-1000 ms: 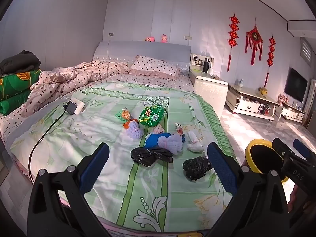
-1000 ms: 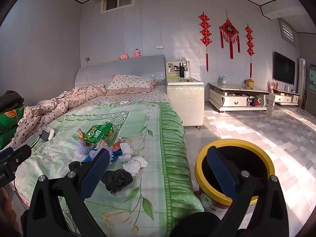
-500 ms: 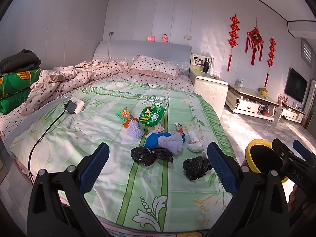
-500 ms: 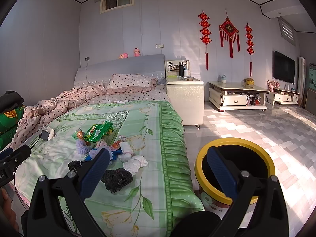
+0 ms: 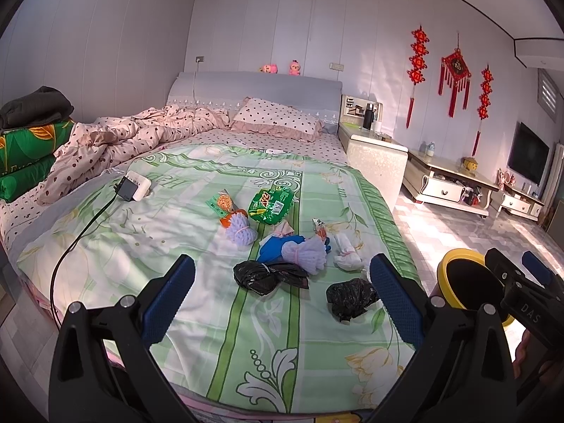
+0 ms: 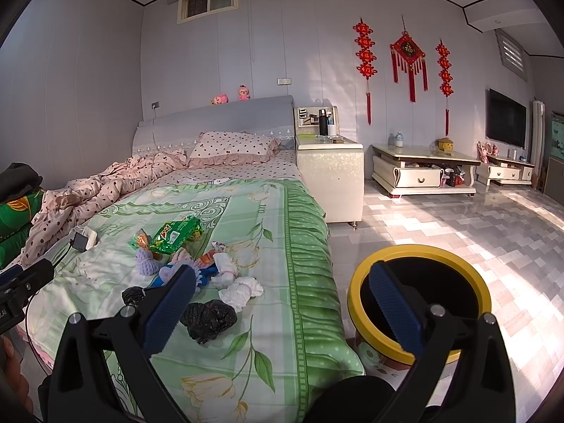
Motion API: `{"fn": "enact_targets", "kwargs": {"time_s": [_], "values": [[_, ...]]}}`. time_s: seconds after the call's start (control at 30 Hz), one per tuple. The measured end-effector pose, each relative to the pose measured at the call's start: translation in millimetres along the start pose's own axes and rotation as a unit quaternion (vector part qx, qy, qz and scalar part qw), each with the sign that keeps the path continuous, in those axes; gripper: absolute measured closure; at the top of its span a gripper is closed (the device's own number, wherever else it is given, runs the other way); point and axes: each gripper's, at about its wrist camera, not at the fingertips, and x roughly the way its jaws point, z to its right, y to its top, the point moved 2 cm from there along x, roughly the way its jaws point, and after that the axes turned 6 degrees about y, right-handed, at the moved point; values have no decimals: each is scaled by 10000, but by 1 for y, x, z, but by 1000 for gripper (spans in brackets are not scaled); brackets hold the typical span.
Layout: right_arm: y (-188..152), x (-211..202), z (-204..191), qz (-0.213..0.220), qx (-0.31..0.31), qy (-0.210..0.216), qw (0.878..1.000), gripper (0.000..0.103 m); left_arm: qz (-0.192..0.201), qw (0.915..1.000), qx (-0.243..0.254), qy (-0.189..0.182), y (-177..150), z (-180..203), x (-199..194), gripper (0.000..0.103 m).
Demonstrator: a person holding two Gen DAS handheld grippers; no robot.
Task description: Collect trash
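With jaws spread wide and empty, the left gripper (image 5: 280, 292) and right gripper (image 6: 282, 303) hover near the crumpled black bag (image 6: 208, 319) on the bed (image 6: 303, 275) beside the yellow-rimmed bin (image 6: 356, 303), and such slippery thin plastic could slide out of a shallow pinch.

bed (image 5: 197, 320): green floral sheet | on it: black bags (image 5: 269, 276), green wrapper (image 5: 270, 203), charger (image 5: 134, 187)

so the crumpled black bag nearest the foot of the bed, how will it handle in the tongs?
The black bag looks like thin crumpled film, so probably light and floppy, likely squashing between the pads. Its glossy surface may be slippery. Lumpy shape on soft bedding: unlikely to roll.
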Motion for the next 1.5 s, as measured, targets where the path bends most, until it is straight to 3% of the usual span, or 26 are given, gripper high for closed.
{"fn": "enact_targets", "kwargs": {"time_s": [1.5], "values": [[-4, 4, 0, -52, 34, 12, 10000, 8, -31, 10000, -23, 2, -8, -5, 2, 8]]}}
